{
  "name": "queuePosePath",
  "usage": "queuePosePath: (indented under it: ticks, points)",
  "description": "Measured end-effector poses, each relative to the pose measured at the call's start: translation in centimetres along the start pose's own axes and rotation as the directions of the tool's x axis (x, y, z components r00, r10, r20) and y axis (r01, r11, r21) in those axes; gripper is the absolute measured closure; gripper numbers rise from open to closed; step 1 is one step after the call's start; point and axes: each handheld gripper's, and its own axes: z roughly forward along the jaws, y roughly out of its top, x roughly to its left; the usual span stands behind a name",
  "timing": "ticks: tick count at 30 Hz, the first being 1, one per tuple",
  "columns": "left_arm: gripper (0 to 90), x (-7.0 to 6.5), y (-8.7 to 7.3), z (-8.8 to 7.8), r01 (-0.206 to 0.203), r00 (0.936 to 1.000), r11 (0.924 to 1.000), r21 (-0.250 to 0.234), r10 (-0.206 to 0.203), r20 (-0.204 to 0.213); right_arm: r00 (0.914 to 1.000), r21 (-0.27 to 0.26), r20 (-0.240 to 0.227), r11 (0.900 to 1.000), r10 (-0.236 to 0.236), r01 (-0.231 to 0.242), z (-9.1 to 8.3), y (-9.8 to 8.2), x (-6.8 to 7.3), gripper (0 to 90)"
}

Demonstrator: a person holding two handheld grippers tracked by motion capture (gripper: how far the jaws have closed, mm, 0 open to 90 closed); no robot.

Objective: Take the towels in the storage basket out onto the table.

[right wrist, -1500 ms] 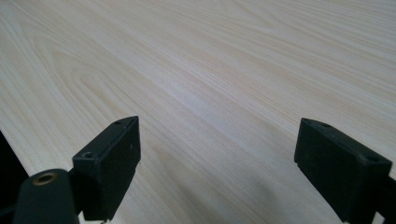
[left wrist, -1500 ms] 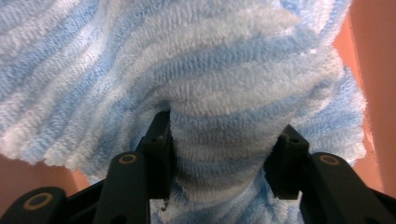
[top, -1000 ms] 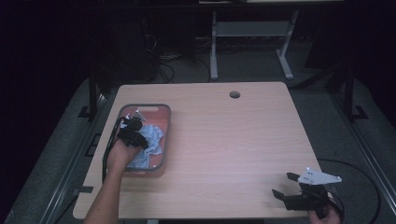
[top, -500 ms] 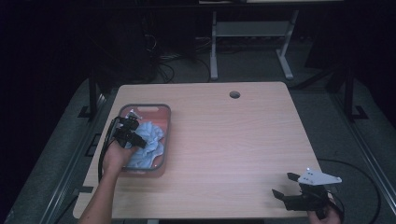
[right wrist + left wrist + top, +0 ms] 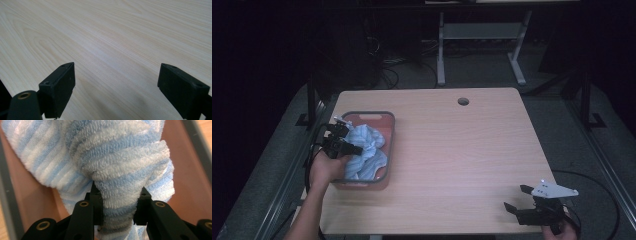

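Observation:
A blue-and-white striped towel (image 5: pixel 368 149) lies bunched in a salmon bin with a grey rim (image 5: pixel 367 114) at the table's left side. My left gripper (image 5: pixel 355 149) hovers over the bin's left edge, shut on a fold of the towel (image 5: pixel 112 157). In the left gripper view (image 5: pixel 117 202) the cloth is pinched between both pads, and the bin wall (image 5: pixel 37 202) shows behind it. My right gripper (image 5: pixel 516 197) rests near the table's front right corner. It is open, with nothing between its jaws (image 5: pixel 117 80) but bare wood.
The light wooden table (image 5: pixel 462 150) has a round cable hole (image 5: pixel 463 101) near its far edge. Black cables trail from both grippers. A metal frame stands on the dark floor behind the table.
My left hand has risen and drawn back toward the bin's left edge, pulling a bunch of towel up with it. The right gripper has stayed where it was.

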Motion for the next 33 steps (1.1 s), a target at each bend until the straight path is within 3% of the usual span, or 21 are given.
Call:
queuePosePath:
  ticks: [4, 9, 20, 27, 33]
  points:
    - [67.4, 0.0, -0.1, -0.1, -0.003, 1.0, 1.0, 0.005, 0.003, -0.003, 1.0, -0.002, -0.004, 1.0, -0.008, 0.008, 0.0, 0.1, 0.1, 14.1]
    - [67.2, -0.3, 0.0, 1.4, -0.029, 0.9995, 0.9969, 0.074, 0.03, -0.011, 0.9998, 0.001, -0.002, 1.0, -0.017, 0.017, 0.1, 0.1, 0.1, 14.0]
    - [67.4, -0.4, 0.3, 0.6, -0.026, 0.9996, 0.9985, 0.048, 0.026, -0.008, 0.9999, -0.003, 0.002, 1.0, -0.013, 0.013, -0.2, 0.1, 0.0, 14.1]
    - [67.4, -0.4, 0.6, -1.0, -0.036, 0.9994, 0.9992, 0.02, 0.036, -0.002, 0.9999, -0.004, 0.003, 1.0, -0.013, 0.013, -0.2, 0.2, 0.0, 14.1]
    - [67.4, -0.6, 1.1, -3.2, -0.039, 0.999, 0.9986, -0.035, 0.039, 0.019, 0.9998, -0.005, 0.006, 1.0, -0.017, 0.017, -0.2, 0.3, 0.1, 14.0]
